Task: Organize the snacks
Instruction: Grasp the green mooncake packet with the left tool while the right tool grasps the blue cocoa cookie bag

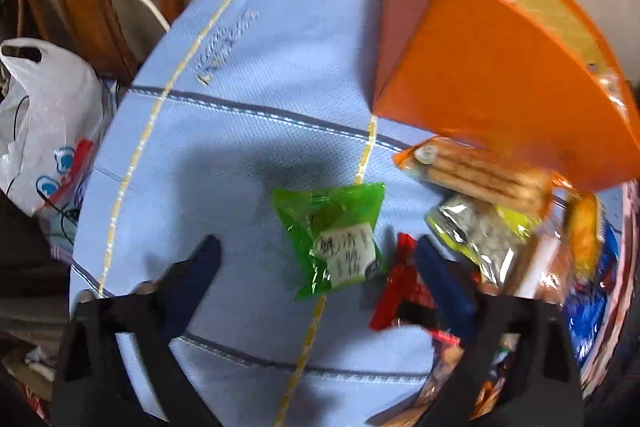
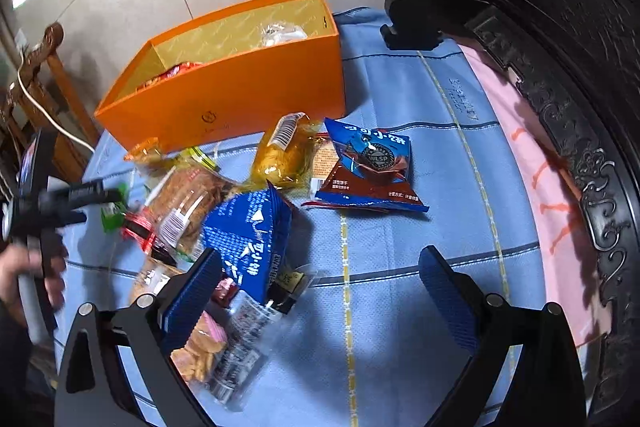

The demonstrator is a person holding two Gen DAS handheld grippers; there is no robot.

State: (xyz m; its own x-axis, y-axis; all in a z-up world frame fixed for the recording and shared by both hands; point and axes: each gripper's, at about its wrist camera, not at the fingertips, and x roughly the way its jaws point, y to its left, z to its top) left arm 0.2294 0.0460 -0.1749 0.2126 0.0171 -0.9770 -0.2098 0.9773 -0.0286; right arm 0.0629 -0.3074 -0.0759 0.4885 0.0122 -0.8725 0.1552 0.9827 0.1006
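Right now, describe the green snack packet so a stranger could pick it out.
Start at the tall orange cardboard box on the blue cloth. The translucent green plastic packet lies alone on bare cloth beside the snack pile. It alone is green with a white handwritten-style label.

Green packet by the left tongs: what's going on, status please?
Left tongs open, straddling green packet, not gripping. Right tongs open, empty. Orange box open behind snacks. Red wrapper crowds one finger.

Glossy plastic green packet (image 1: 334, 239); woven blue cloth (image 1: 248, 75); matt orange box (image 2: 240, 87)
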